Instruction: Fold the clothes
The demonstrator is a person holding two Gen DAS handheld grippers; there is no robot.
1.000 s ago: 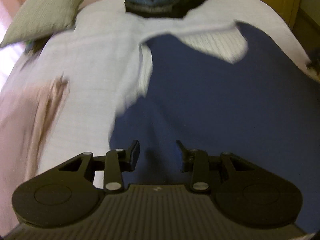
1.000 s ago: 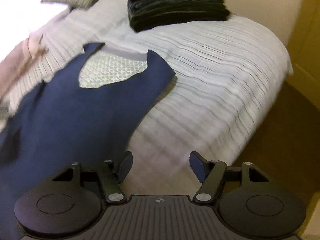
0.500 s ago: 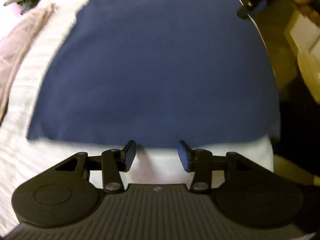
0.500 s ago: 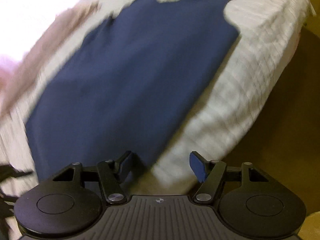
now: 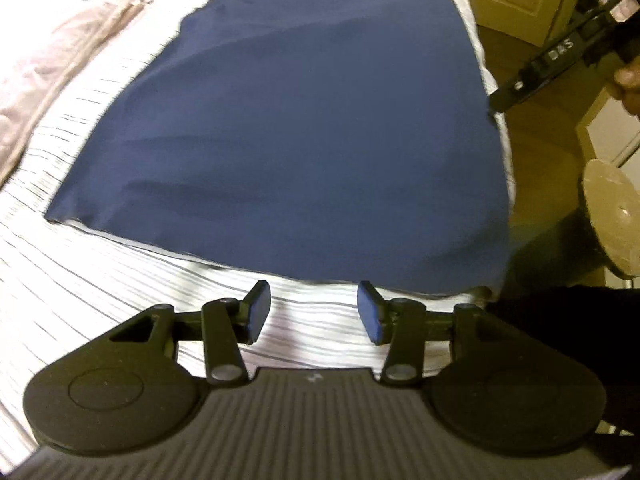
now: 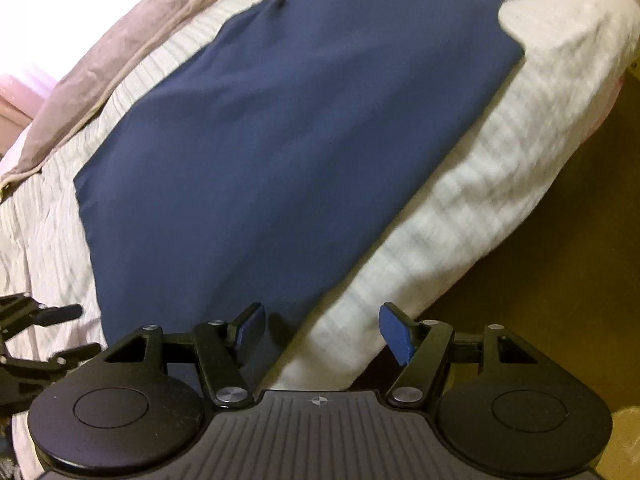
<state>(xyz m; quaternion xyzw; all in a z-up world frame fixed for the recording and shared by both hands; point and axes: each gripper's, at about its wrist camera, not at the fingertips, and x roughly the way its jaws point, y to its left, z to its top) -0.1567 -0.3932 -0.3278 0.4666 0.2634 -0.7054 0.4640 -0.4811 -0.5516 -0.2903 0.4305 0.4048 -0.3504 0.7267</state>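
In the left wrist view, the left gripper (image 5: pixel 314 312) is seen at the lower centre of the frame with its blue-padded jaws parted about halfway, having just been opening; nothing is held between them, only the white ribbed bedspread with thin dark stripes (image 5: pixel 100 280) showing in the gap. Just above the fingertips lies the hem of the dark navy sleeveless garment of smooth fabric (image 5: pixel 288 128), spread flat and filling the middle of the frame, its neckline at the top edge. A crumpled pale pink cloth (image 5: pixel 52 68) is seen at the upper left, apart from the garment. At the upper right, the right gripper (image 5: pixel 500 100) is visible beside the garment's right edge, with part of a hand (image 5: pixel 628 80) behind it.

In the right wrist view, the right gripper's (image 6: pixel 322 330) jaws are spread wide and nothing is gripped. The garment's lower corner (image 6: pixel 280 160) lies beside the left pad, while the bedspread's edge (image 6: pixel 500 152) shows in the gap. The pink cloth (image 6: pixel 120 64) is at the upper left, and the left gripper's fingers (image 6: pixel 60 312) enter at the lower left.
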